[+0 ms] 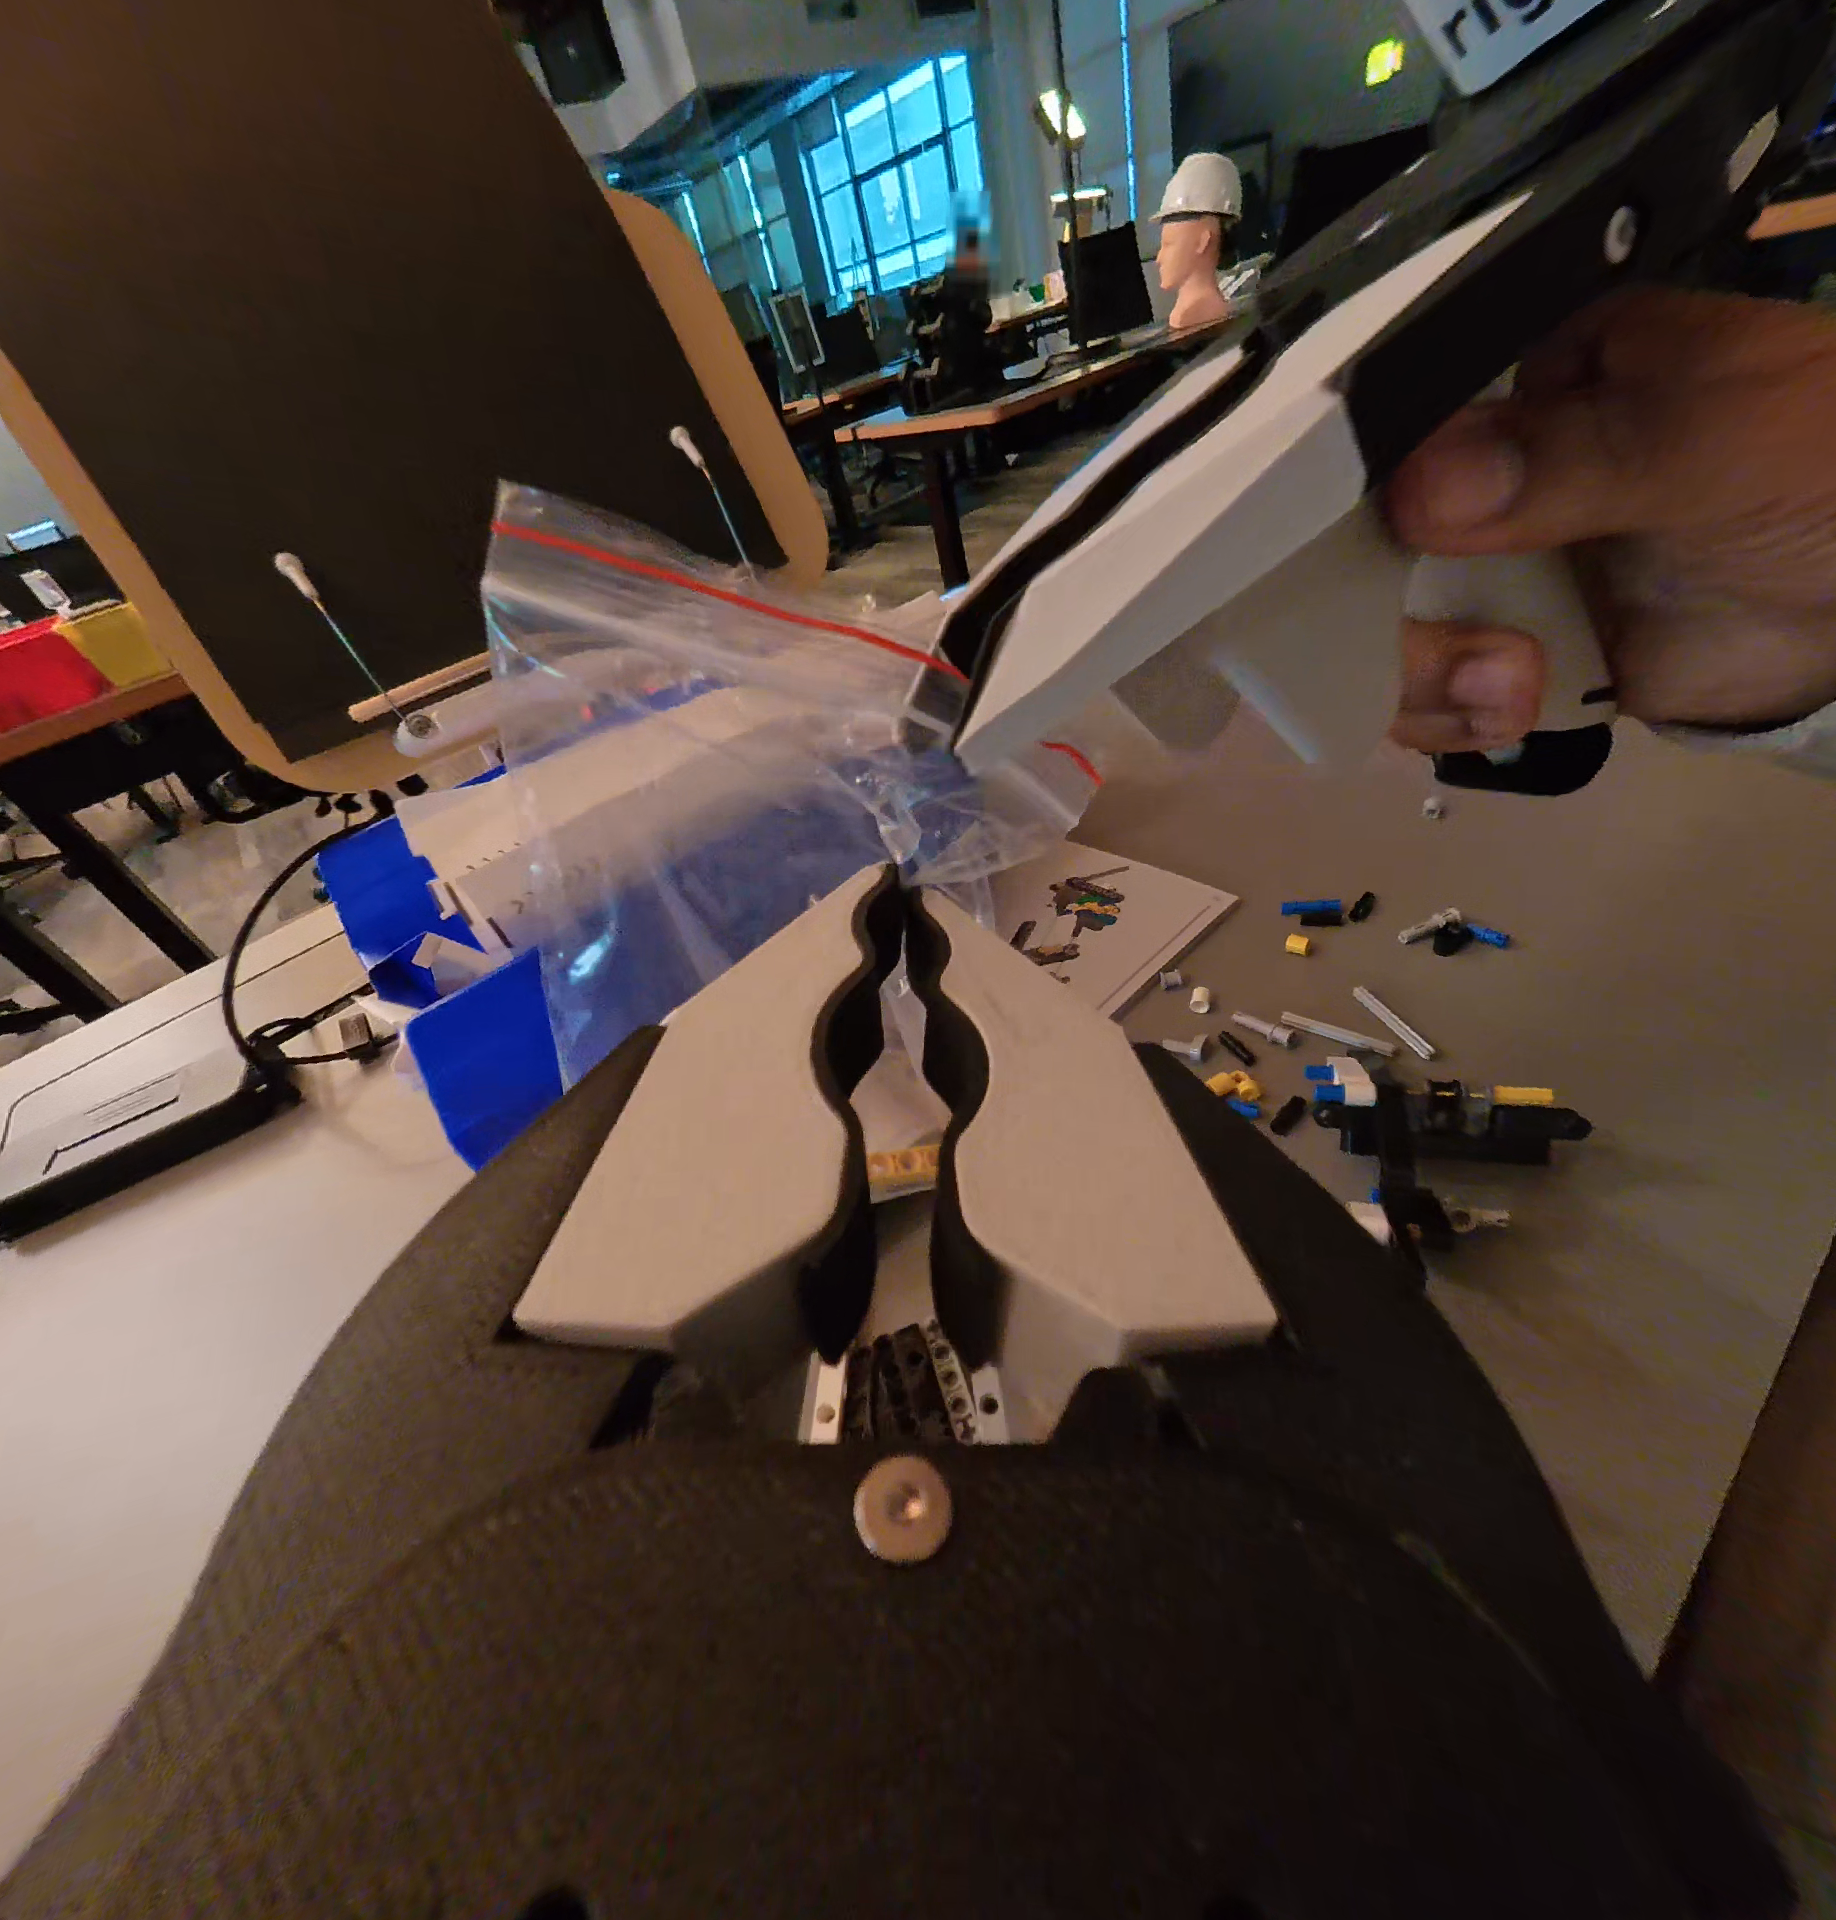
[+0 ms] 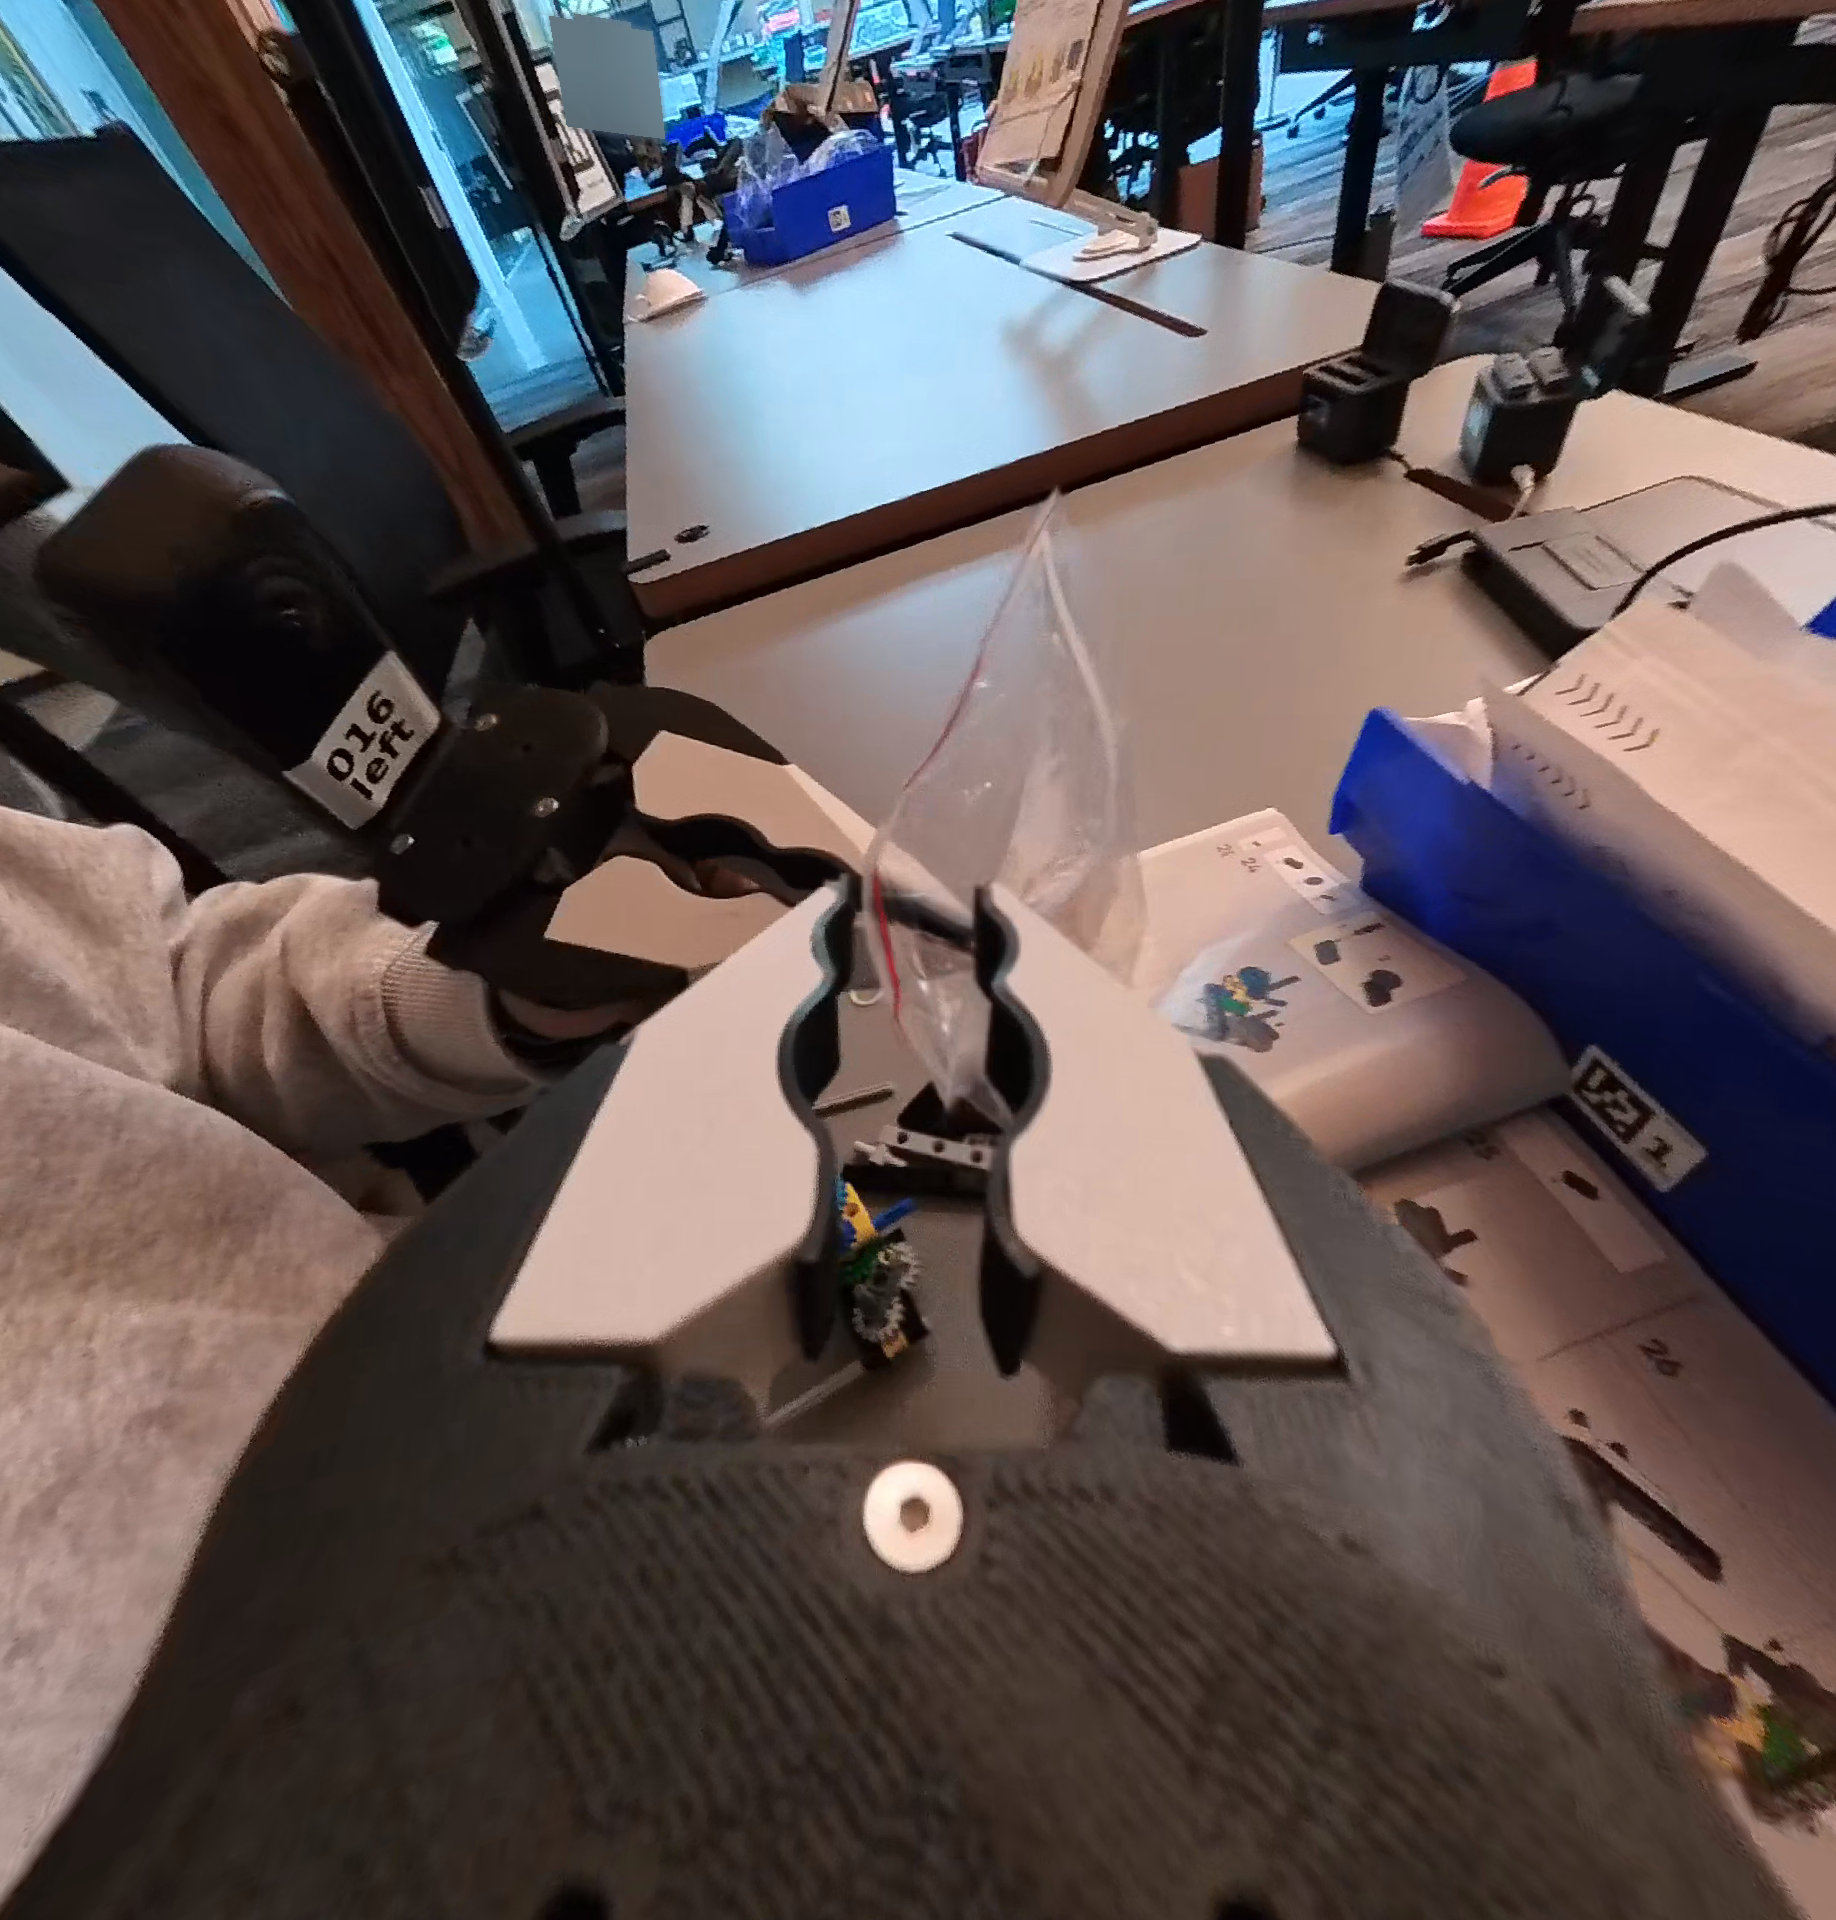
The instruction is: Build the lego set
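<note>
A clear plastic zip bag (image 1: 685, 727) with a red seal line is held up above the table. My left gripper (image 1: 901, 888) is shut on its lower part. My right gripper (image 2: 914, 914) is open, and the bag's red-lined edge (image 2: 888, 956) passes between its fingers. It shows in the left wrist view (image 1: 935, 717) at the bag's edge, held by a hand (image 1: 1672, 520). Loose Lego pins and axles (image 1: 1350, 1029) and a black partial build (image 1: 1454, 1122) lie on the grey table. A small gear assembly (image 2: 883, 1288) lies under my right gripper. My left gripper also shows in the right wrist view (image 2: 789, 868).
An instruction booklet (image 1: 1111, 925) lies open beside a blue bin (image 1: 478, 1070) holding white paper bags, also in the right wrist view (image 2: 1620, 987). A dark board on a wooden stand (image 1: 322, 312) rises at the back left. A black device with a cable (image 1: 114, 1122) sits at the left. My two grippers' fingertips are within a few centimetres of each other. Left tips and right tips are each some 20 cm from the black partial build (image 1: 1454, 1122).
</note>
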`<state>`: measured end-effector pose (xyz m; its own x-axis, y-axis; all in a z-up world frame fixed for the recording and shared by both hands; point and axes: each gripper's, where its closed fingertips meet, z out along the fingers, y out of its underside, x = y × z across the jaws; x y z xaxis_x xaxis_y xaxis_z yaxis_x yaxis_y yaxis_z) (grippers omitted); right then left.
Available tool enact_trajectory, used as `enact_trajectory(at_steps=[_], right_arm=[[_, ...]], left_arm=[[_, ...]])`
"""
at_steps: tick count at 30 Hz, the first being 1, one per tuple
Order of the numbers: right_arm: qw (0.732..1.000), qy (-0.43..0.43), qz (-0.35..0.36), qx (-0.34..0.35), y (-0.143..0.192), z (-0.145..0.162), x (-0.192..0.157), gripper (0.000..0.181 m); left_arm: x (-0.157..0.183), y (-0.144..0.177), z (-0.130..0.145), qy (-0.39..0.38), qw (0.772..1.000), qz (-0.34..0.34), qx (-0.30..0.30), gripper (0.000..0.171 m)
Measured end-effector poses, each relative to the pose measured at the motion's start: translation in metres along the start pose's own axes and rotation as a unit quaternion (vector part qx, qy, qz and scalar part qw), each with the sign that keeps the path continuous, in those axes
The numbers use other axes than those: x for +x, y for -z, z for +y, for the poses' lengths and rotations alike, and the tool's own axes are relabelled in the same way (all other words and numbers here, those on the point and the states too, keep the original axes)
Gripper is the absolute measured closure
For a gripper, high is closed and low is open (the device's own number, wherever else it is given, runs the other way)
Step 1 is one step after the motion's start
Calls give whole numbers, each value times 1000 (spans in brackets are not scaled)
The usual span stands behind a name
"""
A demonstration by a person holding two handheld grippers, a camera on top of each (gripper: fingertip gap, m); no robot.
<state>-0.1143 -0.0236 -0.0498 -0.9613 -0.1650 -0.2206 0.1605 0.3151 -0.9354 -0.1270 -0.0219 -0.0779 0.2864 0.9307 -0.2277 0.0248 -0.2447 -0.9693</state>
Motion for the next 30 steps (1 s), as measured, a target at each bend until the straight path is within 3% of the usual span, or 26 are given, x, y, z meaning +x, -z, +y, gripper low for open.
enact_trajectory(at_steps=[2,4,10,17,21,27,30], right_arm=[[1000,14,18,5,6,-4,6,151],[999,25,33,12,13,-9,11,153],[998,41,25,28,15,-17,4,179],[987,61,96,-116,-6,36,26,181],[950,100,211,-206,5,63,65,181],[984,35,116,-129,0,45,42,152],[988,7,111,-103,13,37,49,152]], left_arm=[[-3,2,0,5,1000,-1,4,171],[-4,3,-1,11,1000,2,10,171],[9,-1,10,-35,999,22,-10,171],[23,0,5,-87,996,31,4,171],[29,1,7,-115,993,35,4,171],[20,3,9,-104,994,25,3,171],[14,5,8,-93,995,21,8,171]])
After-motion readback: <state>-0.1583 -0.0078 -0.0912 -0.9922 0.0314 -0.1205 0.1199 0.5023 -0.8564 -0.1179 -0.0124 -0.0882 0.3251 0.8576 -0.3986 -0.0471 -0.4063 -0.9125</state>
